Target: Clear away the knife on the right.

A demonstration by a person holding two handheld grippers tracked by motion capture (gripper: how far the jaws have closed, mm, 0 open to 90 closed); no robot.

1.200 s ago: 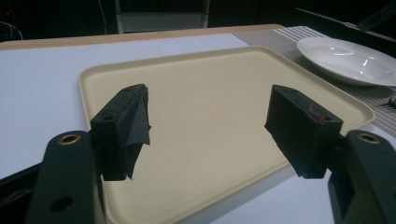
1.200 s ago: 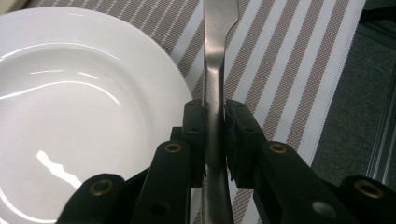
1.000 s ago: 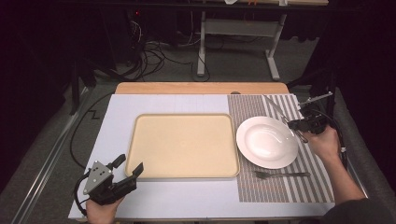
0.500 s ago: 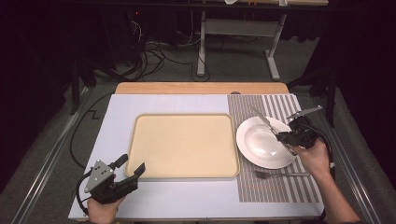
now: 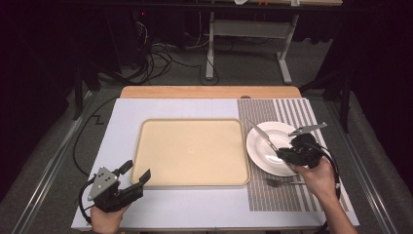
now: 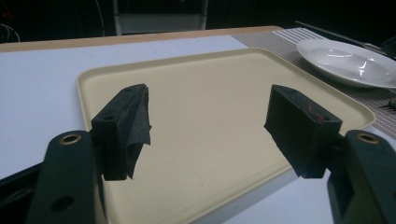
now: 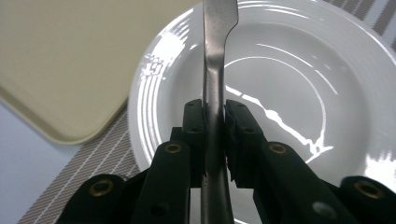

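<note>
The table (image 5: 195, 214) carries a white board with a striped placemat (image 5: 311, 195) on its right part, and a wide beige tray (image 5: 190, 151) lies in the middle of the board, bare. A white plate (image 5: 265, 148) sits on the placemat just beside the tray's right edge, and a fork (image 5: 280, 182) lies on the mat near the plate's front rim.

The right gripper (image 7: 215, 112) hovers above the plate with its jaws pinching the handle of a table knife (image 7: 215, 56); the blade points away over the plate's well toward its far-left rim. In the high view the knife (image 5: 263, 136) slants across the plate. The left gripper (image 6: 208, 126) waits at the tray's front-left corner, jaws spread wide, holding nothing.

The step looks like carrying the knife off over the plate toward a resting place. To do it well, keep the pinch firm, since the slim polished handle may swivel between the pads. Hold the blade tip clear of the plate's rim while travelling, lower the knife nearly flat, and let go only once it rests along its length
</note>
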